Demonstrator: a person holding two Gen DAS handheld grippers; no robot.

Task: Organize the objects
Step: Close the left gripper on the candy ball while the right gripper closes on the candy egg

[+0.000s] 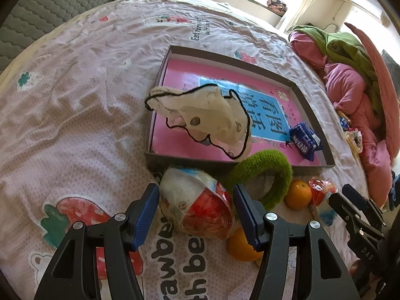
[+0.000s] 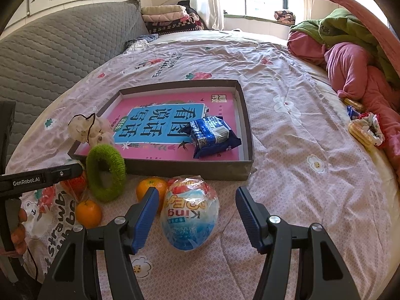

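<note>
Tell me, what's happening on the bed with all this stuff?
A person is tidying things into the shallow grey box on the bed. A blue snack packet already lies inside. Each hand holds a gripper. The left gripper is around a red-and-white wrapped egg. The right gripper, open, hangs over a blue-and-white wrapped egg.

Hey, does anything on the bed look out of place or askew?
Yes: the cream scrunchie hangs over the tray's left wall instead of lying inside, and the green ring stands on edge against the tray's front.
</note>
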